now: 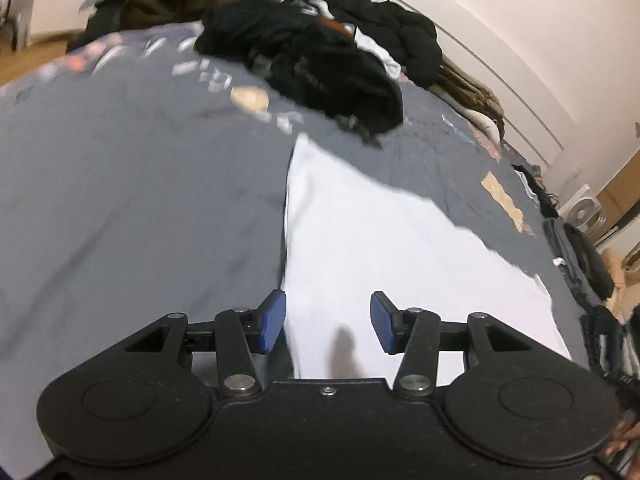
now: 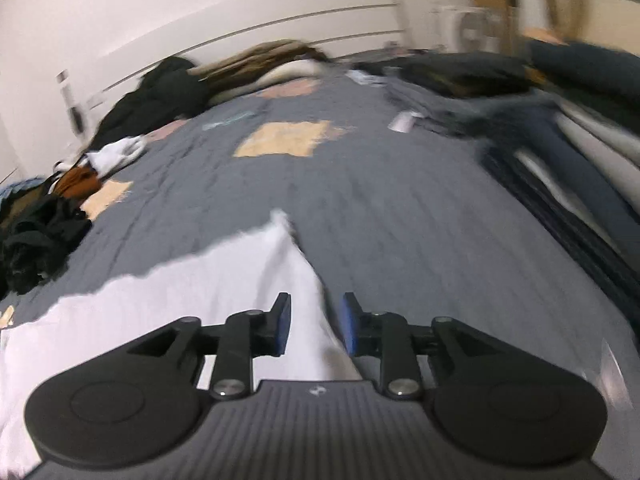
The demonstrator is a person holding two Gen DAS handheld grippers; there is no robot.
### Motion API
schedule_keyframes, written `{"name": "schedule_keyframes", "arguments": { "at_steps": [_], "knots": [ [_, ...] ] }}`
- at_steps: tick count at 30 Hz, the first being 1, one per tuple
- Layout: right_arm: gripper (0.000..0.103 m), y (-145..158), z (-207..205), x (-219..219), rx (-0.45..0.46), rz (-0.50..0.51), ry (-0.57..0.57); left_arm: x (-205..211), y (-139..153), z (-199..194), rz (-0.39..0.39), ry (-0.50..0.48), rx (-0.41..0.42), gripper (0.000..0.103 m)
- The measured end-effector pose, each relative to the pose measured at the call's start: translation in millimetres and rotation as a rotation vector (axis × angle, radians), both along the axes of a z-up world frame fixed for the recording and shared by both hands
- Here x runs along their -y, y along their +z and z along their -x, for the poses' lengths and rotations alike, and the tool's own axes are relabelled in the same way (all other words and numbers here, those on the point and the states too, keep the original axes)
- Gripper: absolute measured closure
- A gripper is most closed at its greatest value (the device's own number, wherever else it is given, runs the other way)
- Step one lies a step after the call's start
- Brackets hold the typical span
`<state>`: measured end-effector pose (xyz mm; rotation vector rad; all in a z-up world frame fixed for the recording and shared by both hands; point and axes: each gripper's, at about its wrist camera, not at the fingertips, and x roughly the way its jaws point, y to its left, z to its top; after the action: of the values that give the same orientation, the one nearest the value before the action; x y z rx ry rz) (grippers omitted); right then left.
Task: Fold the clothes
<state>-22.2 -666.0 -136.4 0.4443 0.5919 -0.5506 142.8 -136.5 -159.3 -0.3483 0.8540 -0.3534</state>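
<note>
Fan (image 1: 582, 213) sharp left view; right view blurred.

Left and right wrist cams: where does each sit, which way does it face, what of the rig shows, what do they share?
Left wrist: sits behind the left gripper, looks along its open blue pads, down across the white garment toward a black clothes pile; only the gripper's own body shows.
Right wrist: sits behind the right gripper, faces up the grey bedspread toward the headboard; jaws open over the garment's edge.
Shared: the white garment, bedspread, dark clothes piles.
</note>
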Motion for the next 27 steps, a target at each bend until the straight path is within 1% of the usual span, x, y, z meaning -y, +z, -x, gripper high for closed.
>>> {"name": "schedule_keyframes", "arguments": {
  "at_steps": [2,4,5,6,8,9,10,11,12,13,14,15,17,18,19,20,21,22,23,24,25,26,27],
  "knots": [
    [0.076,-13,19,-3,-0.001,-0.031,-0.04,-6,-1,20,0.037,0.017,-0.011,0.05],
    [0.076,-27,30,-1,-0.012,-0.09,-0.056,-4,-7,23,0.1,0.008,-0.021,0.05],
    [0.076,-33,32,1,-0.007,-0.118,-0.072,0,-8,22,0.11,-0.009,-0.02,0.052],
    [0.076,-37,31,0,0.003,-0.133,-0.08,7,-11,21,0.092,-0.025,-0.025,0.062],
    [0.075,-43,27,-1,0.018,-0.139,-0.092,10,-16,16,0.061,-0.032,-0.068,0.081],
    [0.078,-46,24,-2,0.021,-0.129,-0.099,6,-19,15,0.051,-0.029,-0.083,0.086],
    [0.082,-48,24,-1,0.025,-0.137,-0.108,1,-22,14,0.041,-0.027,-0.098,0.088],
    [0.089,-50,24,1,0.028,-0.15,-0.116,-2,-24,13,0.014,-0.026,-0.107,0.088],
    [0.092,-50,24,0,0.019,-0.126,-0.103,-3,-24,12,-0.026,-0.042,-0.109,0.088],
    [0.092,-50,23,-1,0.006,-0.09,-0.083,-2,-24,10,-0.07,-0.064,-0.109,0.087],
    [0.093,-50,24,-6,-0.011,-0.053,-0.063,0,-22,11,-0.11,-0.086,-0.1,0.082],
    [0.093,-51,21,-12,-0.044,0.003,-0.034,1,-15,15,-0.154,-0.079,-0.068,0.077],
    [0.092,-53,12,-25,-0.116,0.128,0.03,3,1,24,-0.245,-0.043,0.01,0.076],
    [0.091,-52,10,-28,-0.135,0.16,0.045,3,9,29,-0.233,-0.031,0.046,0.077],
    [0.091,-51,10,-29,-0.15,0.184,0.054,4,17,34,-0.199,-0.021,0.08,0.077],
    [0.089,-50,9,-31,-0.164,0.207,0.064,4,24,39,-0.165,-0.011,0.114,0.076],
    [0.089,-43,11,-31,-0.163,0.218,0.051,5,32,45,-0.131,-0.001,0.148,0.074],
    [0.089,-33,14,-32,-0.158,0.226,0.033,16,36,50,-0.116,-0.023,0.19,0.069],
    [0.089,-24,17,-33,-0.152,0.233,0.014,32,38,56,-0.108,-0.058,0.234,0.052],
    [0.088,-13,20,-37,-0.126,0.251,-0.006,54,37,64,-0.137,-0.085,0.311,0.035],
    [0.087,-1,22,-44,-0.078,0.256,-0.001,74,34,72,-0.157,-0.103,0.375,0.033],
    [0.086,11,24,-52,-0.026,0.256,0.013,91,28,77,-0.146,-0.127,0.399,0.033],
    [0.081,18,23,-61,0.025,0.235,0.053,107,20,77,-0.114,-0.151,0.377,0.034]
  ]
}}
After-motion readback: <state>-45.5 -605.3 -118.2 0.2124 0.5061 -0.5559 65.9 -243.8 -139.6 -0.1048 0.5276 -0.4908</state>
